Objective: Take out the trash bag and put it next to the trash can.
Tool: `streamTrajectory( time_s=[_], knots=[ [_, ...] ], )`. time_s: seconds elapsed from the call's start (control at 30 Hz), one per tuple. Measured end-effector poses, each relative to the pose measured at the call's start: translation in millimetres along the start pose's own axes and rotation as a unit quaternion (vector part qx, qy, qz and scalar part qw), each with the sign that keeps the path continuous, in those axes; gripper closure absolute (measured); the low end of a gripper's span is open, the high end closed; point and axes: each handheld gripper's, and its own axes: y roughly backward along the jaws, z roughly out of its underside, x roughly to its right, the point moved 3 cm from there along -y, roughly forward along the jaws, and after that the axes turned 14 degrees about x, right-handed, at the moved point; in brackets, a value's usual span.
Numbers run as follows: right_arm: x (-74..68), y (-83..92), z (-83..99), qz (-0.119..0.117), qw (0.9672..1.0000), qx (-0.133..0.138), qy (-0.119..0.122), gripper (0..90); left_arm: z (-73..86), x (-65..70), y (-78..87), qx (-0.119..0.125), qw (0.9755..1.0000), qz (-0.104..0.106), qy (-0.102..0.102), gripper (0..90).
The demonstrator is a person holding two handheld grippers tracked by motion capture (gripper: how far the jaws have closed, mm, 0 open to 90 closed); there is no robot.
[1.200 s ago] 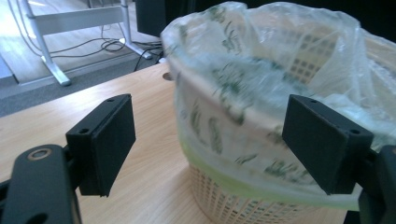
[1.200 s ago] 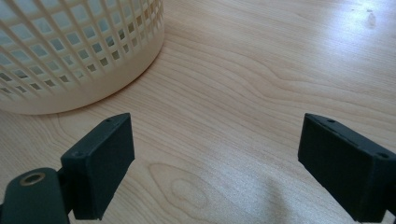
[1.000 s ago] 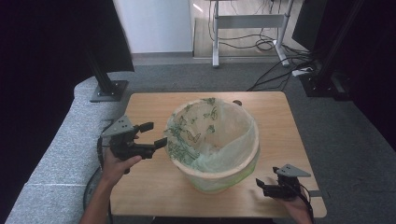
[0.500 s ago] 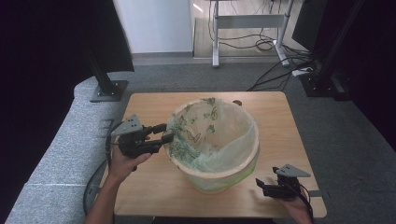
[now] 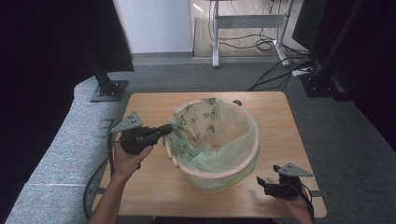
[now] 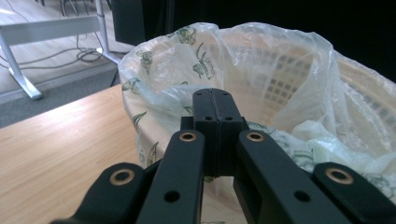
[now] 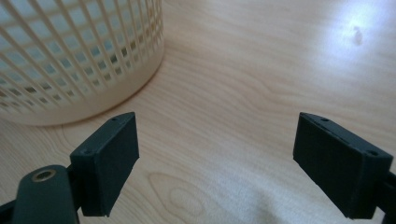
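A cream lattice basket stands in the middle of the wooden table, lined with a thin clear plastic bag printed with green leaves. My left gripper is at the basket's left rim, and its jaws are shut on the bag's folded-over edge. In the left gripper view the jaws meet flat together against the bag. My right gripper rests low on the table at the front right, open and holding nothing. Its view shows the basket wall just to the left of the gripper.
A small dark spot lies on the table behind the basket. A grey padded ledge borders the table's left side. A monitor stand base and desk legs with cables are on the floor beyond.
My left gripper has moved right to the basket's rim and gone from open to shut on the bag's edge. The right gripper has stayed in place.
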Motion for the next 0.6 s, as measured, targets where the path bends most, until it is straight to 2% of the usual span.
streamTrajectory(
  time_s=[0.1, 0.13, 0.33, 0.37, 0.43, 0.5, 0.6],
  knots=[
    [1.0, 1.9, -4.7, -0.002, 0.9999, 0.012, -0.003, 14.3, -5.3, 1.3, 0.4, -0.002, 1.0000, 0.004, 0.000, 90.0],
    [2.0, 4.8, -10.2, -0.005, 0.9997, 0.023, -0.011, 14.5, -8.9, 1.8, 1.6, 0.002, 0.9999, 0.011, 0.003, 90.0],
    [3.5, 10.4, -20.4, -0.006, 0.9984, 0.052, -0.023, 15.5, -13.6, 2.8, 3.9, 0.010, 0.9999, 0.010, -0.001, 89.9],
    [3.5, 10.9, -20.1, -0.004, 0.9982, 0.054, -0.025, 15.6, -13.1, 3.8, 5.6, 0.011, 0.9998, 0.014, -0.007, 90.0],
    [3.7, 10.7, -19.3, -0.003, 0.9983, 0.053, -0.024, 15.6, -13.3, 4.0, 5.9, 0.010, 0.9998, 0.012, -0.007, 90.0],
    [3.5, 10.0, -18.7, -0.003, 0.9983, 0.052, -0.025, 15.6, -15.3, 4.2, 5.3, 0.010, 0.9998, 0.019, 0.000, 90.0],
    [2.2, 11.3, -23.4, -0.005, 0.9978, 0.061, -0.025, 15.8, -21.2, 6.3, 2.6, 0.013, 0.9996, 0.025, -0.002, 90.0]
  ],
)
